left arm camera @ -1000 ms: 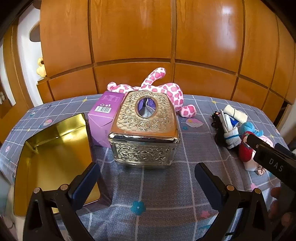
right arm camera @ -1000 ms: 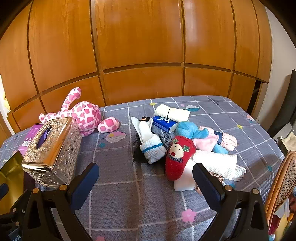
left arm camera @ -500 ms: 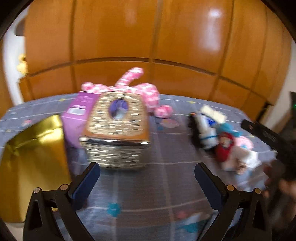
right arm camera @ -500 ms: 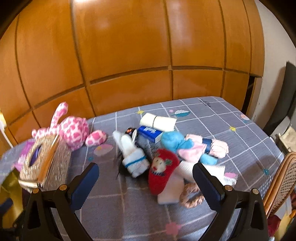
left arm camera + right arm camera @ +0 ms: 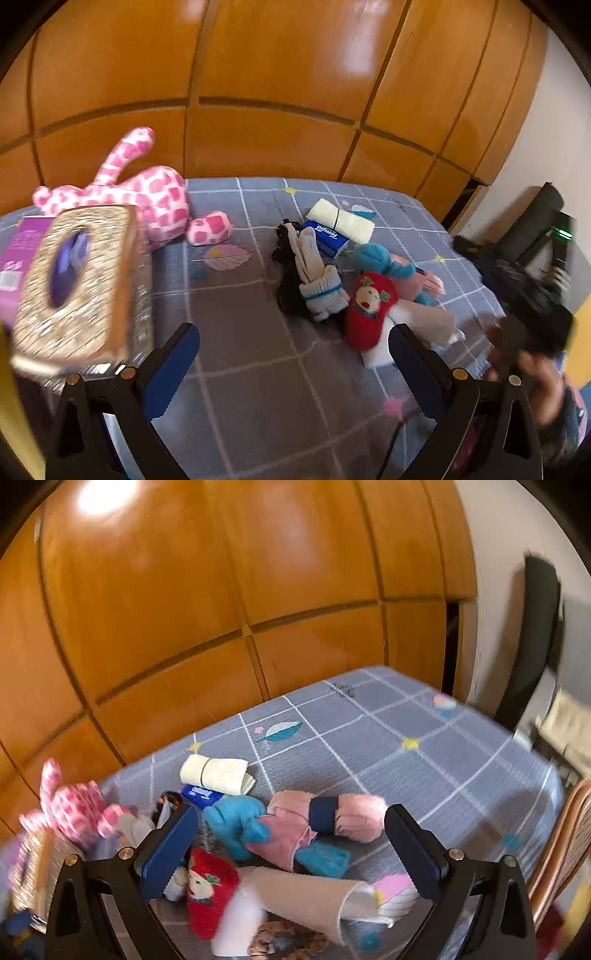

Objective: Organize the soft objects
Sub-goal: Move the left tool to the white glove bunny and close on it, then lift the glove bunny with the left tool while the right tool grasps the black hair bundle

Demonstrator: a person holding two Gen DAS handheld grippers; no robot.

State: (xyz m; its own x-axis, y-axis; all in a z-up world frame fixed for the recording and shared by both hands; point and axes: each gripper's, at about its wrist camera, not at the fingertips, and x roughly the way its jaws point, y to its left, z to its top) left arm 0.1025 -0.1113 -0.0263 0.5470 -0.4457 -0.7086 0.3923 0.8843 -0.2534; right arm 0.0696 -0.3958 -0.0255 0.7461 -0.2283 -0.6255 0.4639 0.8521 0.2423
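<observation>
I held both grippers with their fingers spread wide and nothing between them. My left gripper [image 5: 291, 354] hovered over the grey checked bedspread [image 5: 258, 387], beside the ornate gold tissue box [image 5: 77, 284]. My right gripper [image 5: 290, 843] hung above the heap of soft things: a red Christmas sock [image 5: 208, 897], a blue plush toy [image 5: 236, 823] and a rolled pink cloth [image 5: 354, 821].

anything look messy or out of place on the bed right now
Yes: the soft items lie in a jumbled heap, the red sock overlapping the beige cloth and the blue plush tangled with pink fabric. A blue tissue pack, not a soft toy, is wedged among them.
</observation>
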